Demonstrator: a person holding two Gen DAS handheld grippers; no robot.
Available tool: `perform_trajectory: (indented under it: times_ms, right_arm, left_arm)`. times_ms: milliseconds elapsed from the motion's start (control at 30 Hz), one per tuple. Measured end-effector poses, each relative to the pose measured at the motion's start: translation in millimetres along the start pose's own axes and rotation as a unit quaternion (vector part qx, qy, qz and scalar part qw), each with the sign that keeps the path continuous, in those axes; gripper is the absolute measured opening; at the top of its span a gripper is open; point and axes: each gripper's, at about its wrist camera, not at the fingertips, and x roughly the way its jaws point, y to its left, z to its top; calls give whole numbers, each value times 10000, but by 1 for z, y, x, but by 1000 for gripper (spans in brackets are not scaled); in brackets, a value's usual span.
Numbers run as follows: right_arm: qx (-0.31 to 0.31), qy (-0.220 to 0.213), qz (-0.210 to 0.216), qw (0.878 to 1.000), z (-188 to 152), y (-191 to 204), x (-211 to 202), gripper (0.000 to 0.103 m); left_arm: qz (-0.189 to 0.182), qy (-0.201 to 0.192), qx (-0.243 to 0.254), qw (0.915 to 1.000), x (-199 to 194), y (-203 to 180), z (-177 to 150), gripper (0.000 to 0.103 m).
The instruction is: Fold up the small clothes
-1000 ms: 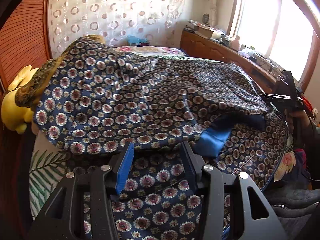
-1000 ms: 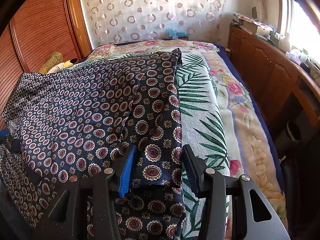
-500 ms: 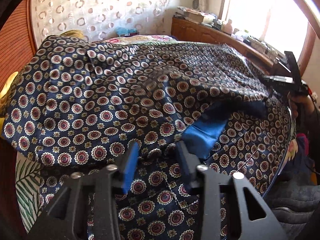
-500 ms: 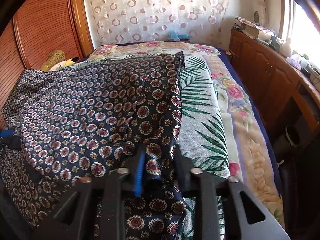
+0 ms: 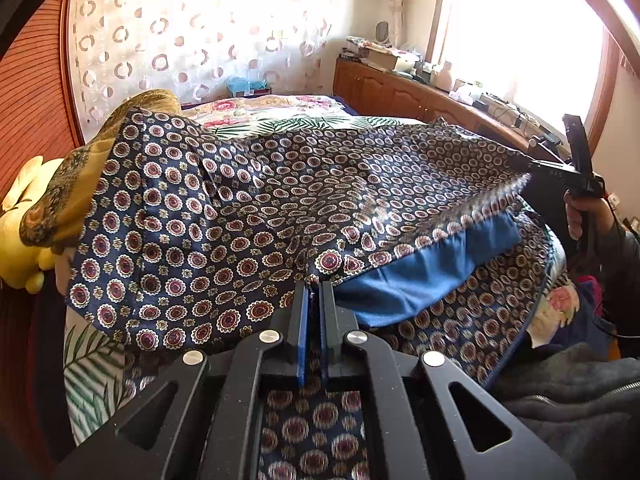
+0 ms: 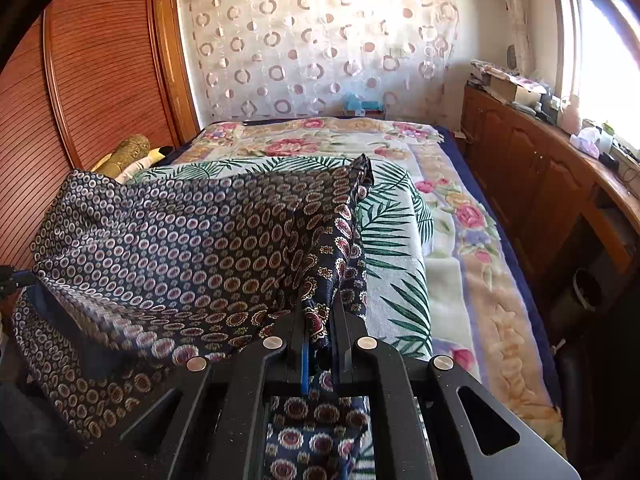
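Note:
A navy garment [image 5: 280,208] with red and cream medallions lies spread over the bed; its plain blue inside [image 5: 420,272] shows under the lifted near edge. My left gripper [image 5: 314,288] is shut on that near edge and holds it raised. My right gripper [image 6: 320,304] is shut on the garment's right-hand edge [image 6: 224,248] and lifts it off the bed. The right gripper also shows at the far right of the left wrist view [image 5: 568,172], held by a hand, with the fabric stretched between the two grippers.
The bed carries a palm-leaf sheet [image 6: 392,240] and a floral blanket [image 6: 472,240]. A yellow plush and gold cushion [image 5: 44,208] sit at the left. A wooden cabinet [image 6: 540,184] with clutter runs along the right under the window. A wooden wardrobe [image 6: 92,80] stands left.
Both grippers closed from open onto the garment's edge and lifted it; the fabric now hangs taut between them, showing more of the blue inside.

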Motion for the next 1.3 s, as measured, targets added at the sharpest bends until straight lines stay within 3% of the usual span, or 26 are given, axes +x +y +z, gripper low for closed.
perform_trajectory:
  times_ms: [200,333,467,533,667,700,900,1133,1233,1300]
  right_arm:
    - [-96,35,98,9999,-9,5,-15,7]
    - [-111,131,113,9998,-16,4,-19,7]
    - [-2,252,87,9996,-23,-5,-15,7]
    - [60,323,90,9994,-26,-9,-10,7]
    - [151,367,37,9992,-26,-9,-1,7]
    - [158,370,22,9992,-26,-7,-1,7]
    - [141,389,-16,9991,-27,-3,-2,7]
    - [71,321,-3,9995,-30,-4,-11,7]
    - [86,310,9,9995,-31,-5,-10,7]
    - [91,313,6,9995,-31,-4,-8,7]
  left_arm:
    - [-14,49,56,10000,-7,0,-5,6]
    - [160,-12,76,9998,-13,5,-4,17]
    - [500,-138,-203,9984,-15,27,2,41]
    - [739,-193,-269,9967,-16,39,3,46]
    - [998,-271,-630,9926,-20,72,-1,77]
    - [1067,-299,-698,9914,-21,78,-3,78]
    - [1440,-349,-1042,9835,-21,108,-16,79]
    - [1293,-233,-1374,9818,-2,128,-27,76]
    - [1199,-198,-1420,9824,5,129,-26,59]
    - [1161,-129,-1423,9829,9,129,-27,41]
